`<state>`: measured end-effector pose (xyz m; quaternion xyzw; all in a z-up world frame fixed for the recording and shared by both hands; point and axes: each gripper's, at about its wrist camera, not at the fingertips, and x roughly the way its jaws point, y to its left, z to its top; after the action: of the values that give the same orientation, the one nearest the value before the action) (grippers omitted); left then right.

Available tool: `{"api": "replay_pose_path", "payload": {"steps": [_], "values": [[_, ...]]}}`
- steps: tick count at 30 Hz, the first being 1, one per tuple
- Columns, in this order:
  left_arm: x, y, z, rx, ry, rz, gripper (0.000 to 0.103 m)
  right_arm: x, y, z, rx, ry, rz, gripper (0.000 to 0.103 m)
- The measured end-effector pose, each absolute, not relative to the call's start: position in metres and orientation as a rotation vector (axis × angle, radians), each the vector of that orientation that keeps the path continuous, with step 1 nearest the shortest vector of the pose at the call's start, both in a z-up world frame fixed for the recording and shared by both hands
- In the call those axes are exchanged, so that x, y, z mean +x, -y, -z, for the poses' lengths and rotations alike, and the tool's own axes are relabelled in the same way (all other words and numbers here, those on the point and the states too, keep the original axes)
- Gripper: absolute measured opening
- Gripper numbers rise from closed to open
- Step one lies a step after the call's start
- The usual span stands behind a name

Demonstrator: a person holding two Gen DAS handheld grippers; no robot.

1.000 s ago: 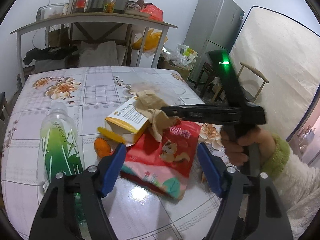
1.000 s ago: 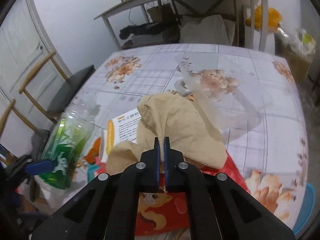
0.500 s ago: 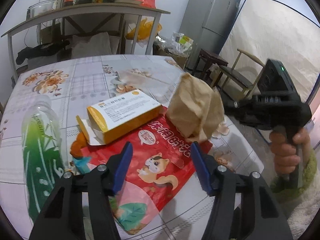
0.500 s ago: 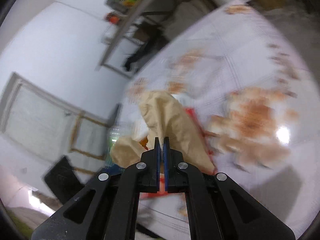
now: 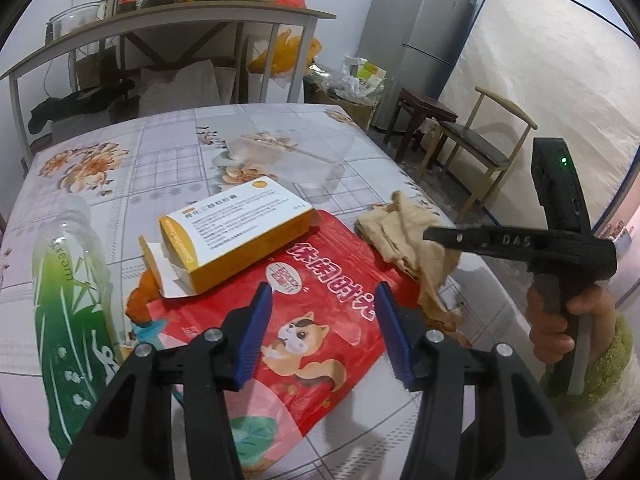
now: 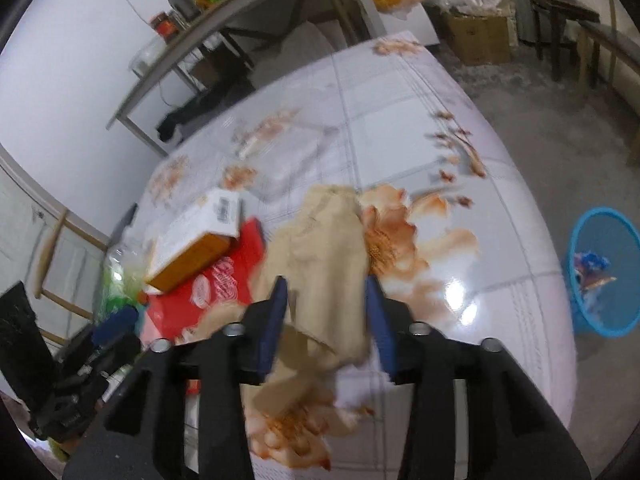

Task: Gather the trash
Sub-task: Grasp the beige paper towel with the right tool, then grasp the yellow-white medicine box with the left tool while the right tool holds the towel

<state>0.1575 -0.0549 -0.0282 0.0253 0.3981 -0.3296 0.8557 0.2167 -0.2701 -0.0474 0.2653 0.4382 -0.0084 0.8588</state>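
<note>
A crumpled brown paper (image 6: 324,256) lies loose on the floral table near its right edge, also seen in the left wrist view as brown paper (image 5: 404,240). My right gripper (image 6: 326,320) straddles it, jaws opening, pads clear of the paper. A red snack bag (image 5: 320,300) lies flat near the front edge. My left gripper (image 5: 324,336) hovers over it, jaws closing, blue pads not pressing on it. A yellow and white box (image 5: 240,236) rests partly on the bag. A blue trash basket (image 6: 604,276) stands on the floor beside the table.
A green-labelled bottle (image 5: 68,320) lies at the left and an orange peel (image 5: 140,304) beside the box. A clear plastic container (image 5: 288,156) sits mid-table. A hand (image 5: 560,320) in a green sleeve holds the right tool. A chair (image 5: 480,148) and fridge (image 5: 416,32) stand behind.
The right gripper swung the brown paper toward the table's right edge, then opened and let it drop. The left gripper came closer over the red bag and its jaws narrowed.
</note>
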Motion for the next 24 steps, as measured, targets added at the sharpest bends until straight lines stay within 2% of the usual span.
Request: {"api": "replay_pose_path", "payload": {"steps": [5,8,10,13,15,17,21,24], "values": [[0.160,0.051,0.029,0.055,-0.846,0.670,0.052,0.229,0.259,0.056,0.509,-0.933,0.006,0.045],[0.162,0.048,0.026,0.060,-0.840,0.652,0.052,0.234,0.239,0.062,0.357,-0.955,0.037,0.045],[0.165,0.046,0.023,0.071,-0.830,0.637,0.052,0.235,0.229,0.061,0.255,-0.962,0.062,0.042],[0.173,0.047,0.020,0.115,-0.821,0.623,0.052,0.232,0.226,0.062,0.178,-0.970,0.105,0.029],[0.182,0.050,0.018,0.153,-0.829,0.630,0.057,0.231,0.235,0.062,0.215,-0.972,0.110,0.018],[0.193,0.053,0.016,0.176,-0.835,0.640,0.070,0.231,0.246,0.064,0.270,-0.973,0.109,0.012],[0.220,0.065,0.013,0.249,-0.866,0.666,0.086,0.225,0.261,0.066,0.352,-0.966,0.106,0.008],[0.242,0.081,0.018,0.358,-0.907,0.706,0.092,0.223,0.267,0.067,0.385,-0.955,0.099,0.008]]}}
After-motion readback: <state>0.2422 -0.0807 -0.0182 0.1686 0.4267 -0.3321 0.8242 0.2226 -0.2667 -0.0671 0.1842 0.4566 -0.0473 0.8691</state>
